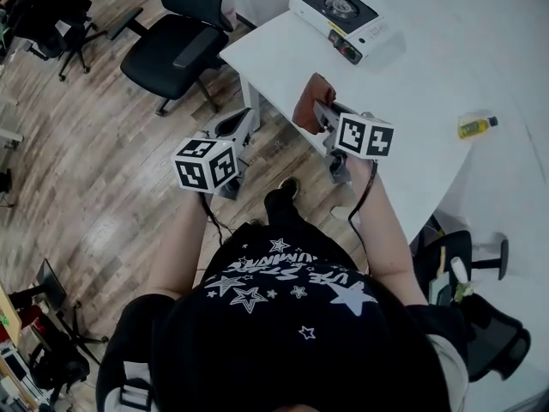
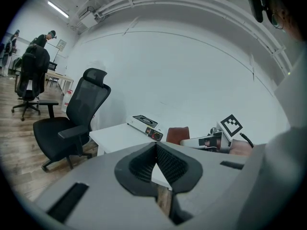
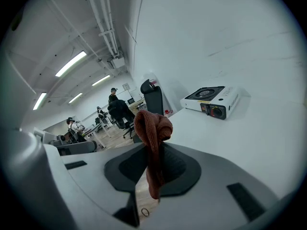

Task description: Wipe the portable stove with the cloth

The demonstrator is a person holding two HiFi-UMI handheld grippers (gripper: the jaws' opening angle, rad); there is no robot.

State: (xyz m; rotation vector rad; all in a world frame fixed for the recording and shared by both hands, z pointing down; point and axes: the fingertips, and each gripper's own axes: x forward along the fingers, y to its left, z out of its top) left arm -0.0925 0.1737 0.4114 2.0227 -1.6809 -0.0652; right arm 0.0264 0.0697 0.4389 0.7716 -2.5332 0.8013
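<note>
**A:** Where is the portable stove at this moment?

**B:** The portable stove [image 1: 343,20] stands on the white table [image 1: 446,67], close to the far left corner. Nothing touches it. In the right gripper view its side with the knob is turned toward the camera.

**A:** And the cloth?

**B:** The cloth [image 3: 152,133] is reddish-brown and it is in the right tool [image 3: 153,152]. The two jaws press on it from both sides. A bunched part stands out above the tips, and one end hangs down between the jaws.

**A:** Is the cloth near the stove?

**B:** No, they are well apart. In the head view the right tool is held over the near left edge of the table, and the stove lies further along the same table.

**A:** What about the other tool?

**B:** The left tool [image 2: 156,150] has its jaws together at the tips, with nothing between them. It is held over the wooden floor [image 1: 86,161], beside the table and to the left of the right tool, not touching it.

**A:** Is there anything else?

**B:** A small yellow bottle [image 1: 476,127] lies on the table, to the right of the right tool. A black office chair [image 1: 176,45] stands on the floor near the corner where the stove is. Both gripper views show people far back in the room.
</note>
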